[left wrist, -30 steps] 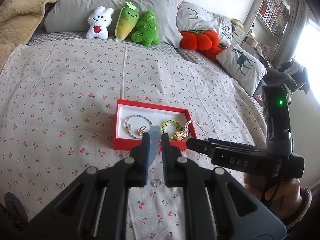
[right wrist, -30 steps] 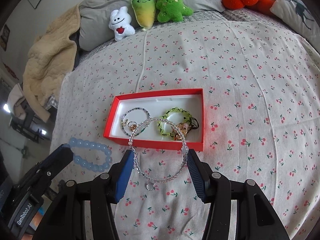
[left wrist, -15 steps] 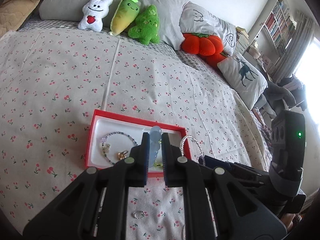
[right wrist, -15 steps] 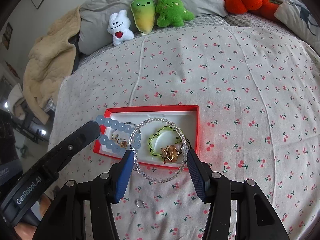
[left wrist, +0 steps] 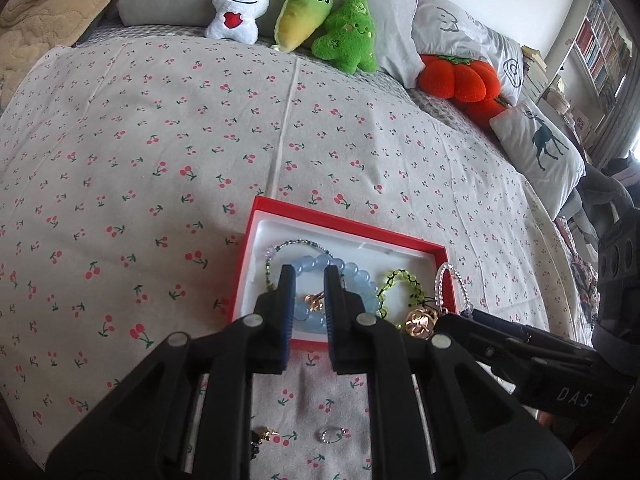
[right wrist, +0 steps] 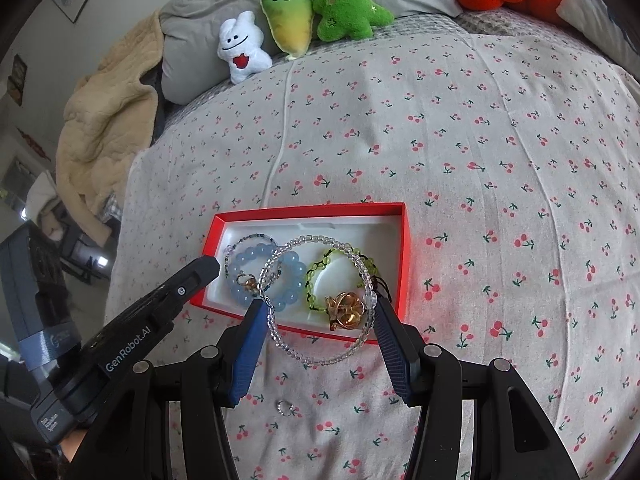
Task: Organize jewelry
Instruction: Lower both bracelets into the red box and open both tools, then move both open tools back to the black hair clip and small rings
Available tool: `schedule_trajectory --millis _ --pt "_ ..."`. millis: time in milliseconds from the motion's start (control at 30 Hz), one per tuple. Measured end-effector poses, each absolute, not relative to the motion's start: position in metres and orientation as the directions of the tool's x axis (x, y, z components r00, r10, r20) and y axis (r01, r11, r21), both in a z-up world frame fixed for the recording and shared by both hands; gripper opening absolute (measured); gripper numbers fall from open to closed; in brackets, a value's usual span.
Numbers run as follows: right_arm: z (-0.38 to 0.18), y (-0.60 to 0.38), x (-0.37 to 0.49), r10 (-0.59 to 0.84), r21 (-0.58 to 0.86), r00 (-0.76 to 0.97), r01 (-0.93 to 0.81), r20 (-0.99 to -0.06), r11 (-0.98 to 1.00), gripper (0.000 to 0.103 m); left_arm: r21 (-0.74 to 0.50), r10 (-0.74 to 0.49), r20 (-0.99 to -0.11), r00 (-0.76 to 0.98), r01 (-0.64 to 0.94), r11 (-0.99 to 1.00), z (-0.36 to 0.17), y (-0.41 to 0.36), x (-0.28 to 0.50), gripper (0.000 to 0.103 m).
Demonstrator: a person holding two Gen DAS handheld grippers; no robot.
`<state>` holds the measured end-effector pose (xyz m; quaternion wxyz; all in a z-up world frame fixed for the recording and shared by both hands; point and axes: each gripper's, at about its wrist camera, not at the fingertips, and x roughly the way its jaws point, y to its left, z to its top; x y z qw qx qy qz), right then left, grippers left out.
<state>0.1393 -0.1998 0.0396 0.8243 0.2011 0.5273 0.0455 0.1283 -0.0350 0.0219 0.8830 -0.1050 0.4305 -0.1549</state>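
Observation:
A red box (left wrist: 344, 232) (right wrist: 308, 210) with a white lining lies on the cherry-print bedsheet. The pale blue bead bracelet (left wrist: 356, 276) (right wrist: 297, 282) lies flat in it. My left gripper (left wrist: 310, 276) (right wrist: 210, 268) hovers at the box's left end, its jaws a narrow gap apart, pressing nothing. My right gripper (right wrist: 318, 308) (left wrist: 460, 320) is shut on a clear bead bracelet (right wrist: 310, 239) (left wrist: 450, 276), held over the box's near edge. A green bracelet (right wrist: 316, 276), a thin multicolour bracelet (right wrist: 248, 240) and a gold piece (right wrist: 346, 310) also lie inside.
A small silver ring (left wrist: 328, 436) (right wrist: 285, 408) and a dark-and-gold piece (left wrist: 264, 436) lie on the sheet near me. Plush toys (left wrist: 312, 12) and pillows (left wrist: 536, 148) line the bed's far edge. A beige blanket (right wrist: 104, 120) is at far left.
My left gripper came forward and down over the box, and the blue bracelet left its jaws and now lies in the box. My right gripper moved closer to the box, still holding the clear bracelet.

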Motion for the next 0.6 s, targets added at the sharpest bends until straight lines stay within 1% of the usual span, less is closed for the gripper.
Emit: schedule_trajectory --millis 67,133,333,400,467,500,567,600 --pt "0.038 -0.199 0.141 0.283 0.375 0.437 0.139 -0.854 0.917 0.055 -0.297 -0.352 -0.727 0.589 0.192 0.935 0.025 -0.034 0.123 0.022" --pt "0.037 -0.198 0.143 0.276 0.368 0.435 0.143 -0.857 0.919 0.055 -0.281 -0.339 -0.732 0.591 0.192 0.94 0.027 -0.031 0.119 0.026" --pt "0.032 -0.195 0.148 0.26 0.354 0.426 0.156 -0.866 0.922 0.055 -0.27 -0.31 -0.775 0.55 0.155 0.95 0.02 -0.018 0.115 0.027" --pt "0.03 -0.192 0.151 0.252 0.344 0.422 0.157 -0.871 0.926 0.055 -0.257 -0.296 -0.789 0.538 0.149 0.955 0.016 -0.015 0.113 0.03" --pt "0.029 -0.189 0.153 0.245 0.336 0.421 0.156 -0.873 0.929 0.057 -0.246 -0.286 -0.802 0.524 0.146 0.958 0.013 -0.012 0.112 0.042" --pt "0.029 -0.189 0.154 0.242 0.335 0.423 0.162 -0.873 0.928 0.059 -0.242 -0.282 -0.808 0.517 0.145 0.959 0.011 -0.011 0.111 0.045" --pt "0.03 -0.188 0.155 0.255 0.351 0.429 0.162 -0.867 0.922 0.061 -0.237 -0.279 -0.822 0.496 0.147 0.96 0.008 -0.009 0.11 0.055" --pt "0.03 -0.187 0.155 0.263 0.358 0.428 0.157 -0.865 0.92 0.064 -0.238 -0.279 -0.828 0.485 0.146 0.96 0.007 -0.007 0.11 0.056"
